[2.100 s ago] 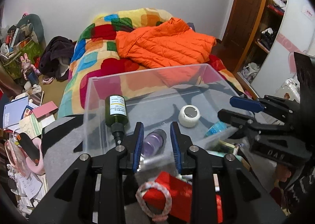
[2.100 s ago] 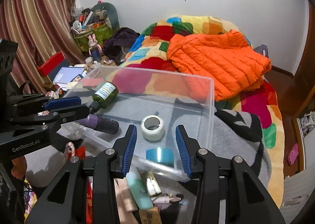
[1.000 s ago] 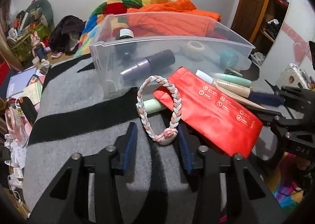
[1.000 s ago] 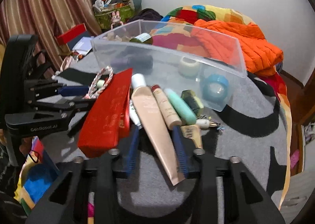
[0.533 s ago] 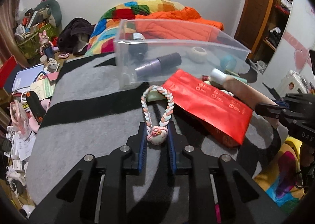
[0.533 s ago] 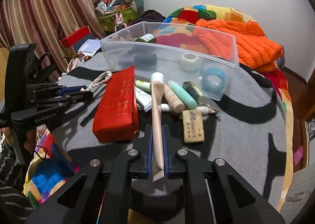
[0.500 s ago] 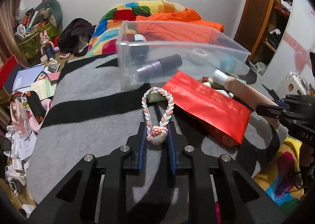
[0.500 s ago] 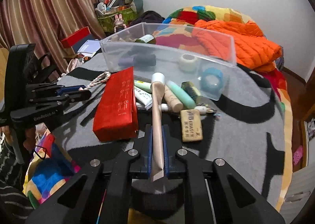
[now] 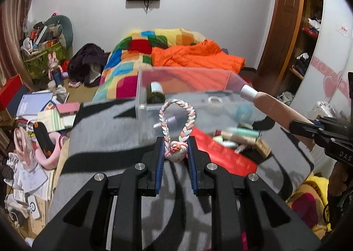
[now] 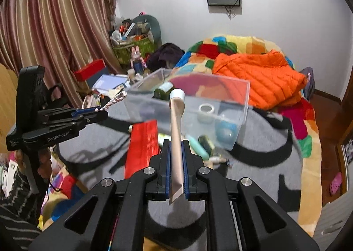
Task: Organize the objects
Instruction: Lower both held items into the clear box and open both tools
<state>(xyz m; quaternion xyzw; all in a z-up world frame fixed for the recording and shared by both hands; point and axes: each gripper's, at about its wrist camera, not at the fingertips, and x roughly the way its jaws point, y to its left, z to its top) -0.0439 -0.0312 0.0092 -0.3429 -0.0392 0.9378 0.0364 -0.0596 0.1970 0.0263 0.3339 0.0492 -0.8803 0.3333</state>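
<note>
My left gripper [image 9: 175, 147] is shut on the pink knot of a braided pastel bracelet [image 9: 177, 118] and holds it lifted above the grey blanket; the bracelet also shows in the right wrist view [image 10: 114, 101]. My right gripper [image 10: 176, 151] is shut on a beige cosmetic tube [image 10: 176, 132] with a white cap, raised and pointing at the clear plastic bin [image 10: 240, 101]. The tube also shows in the left wrist view [image 9: 275, 107]. The bin [image 9: 141, 96] holds a green bottle [image 9: 155, 92], tape rolls [image 10: 206, 109] and a dark bottle.
A red pouch [image 10: 143, 143] lies on the grey striped blanket [image 9: 106, 140] in front of the bin, beside several tubes [image 9: 240, 134] and a small tan eraser-like block [image 9: 262, 144]. A bed with an orange jacket [image 10: 260, 74] lies behind. Floor clutter sits at the left [image 9: 39, 114].
Both grippers have risen from the blanket with their objects. The bracelet and the tube are now lifted clear and nearer the bin.
</note>
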